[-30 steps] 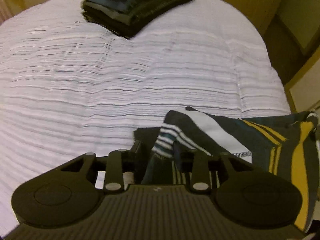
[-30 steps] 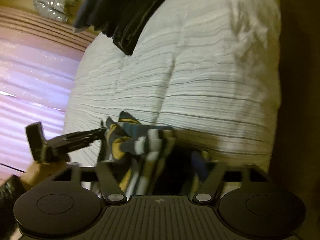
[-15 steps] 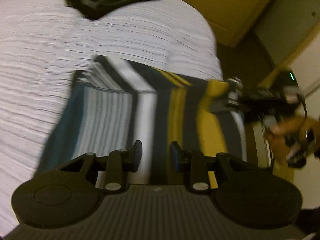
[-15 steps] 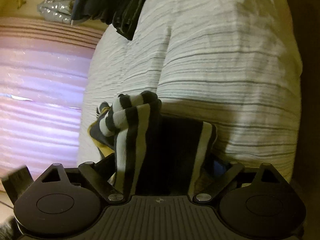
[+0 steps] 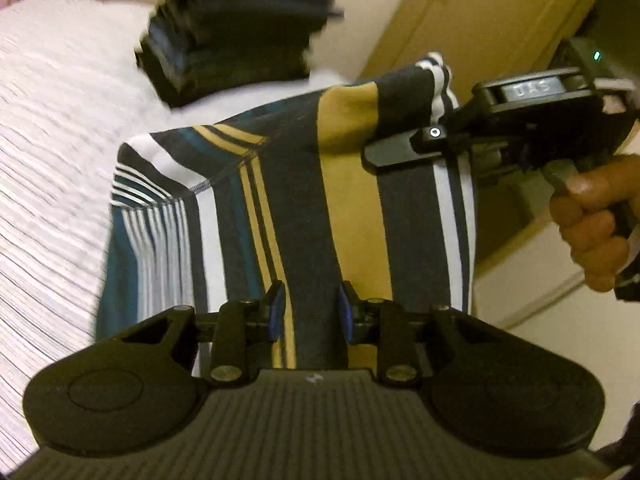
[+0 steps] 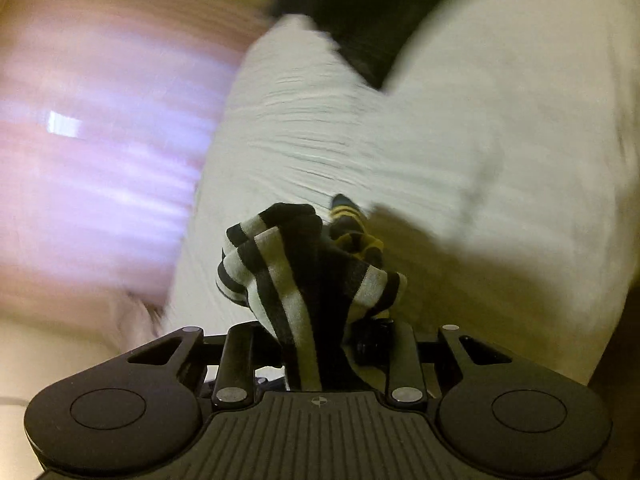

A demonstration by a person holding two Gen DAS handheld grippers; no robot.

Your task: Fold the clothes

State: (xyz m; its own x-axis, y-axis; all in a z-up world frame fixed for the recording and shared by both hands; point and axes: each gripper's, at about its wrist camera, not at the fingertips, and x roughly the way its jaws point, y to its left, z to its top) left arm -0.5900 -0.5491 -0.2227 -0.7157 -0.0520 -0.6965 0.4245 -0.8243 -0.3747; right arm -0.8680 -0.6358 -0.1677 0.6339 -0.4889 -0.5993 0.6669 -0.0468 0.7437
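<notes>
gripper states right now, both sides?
Left gripper: shut on the striped garment.
Right gripper: jaws closing, bunched striped garment between them, gripped.

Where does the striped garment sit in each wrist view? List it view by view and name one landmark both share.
Left wrist: the striped garment fills the centre, stretched from the left gripper up to the right gripper.
Right wrist: bunched low at centre, in the closing right gripper.
Shared landmark: the dark stack of folded clothes on the white bedspread.

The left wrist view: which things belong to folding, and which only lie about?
Job:
- striped shirt
- left gripper
- right gripper
- stack of folded dark clothes

Lying about:
- striped bedcover
- wooden cabinet
</notes>
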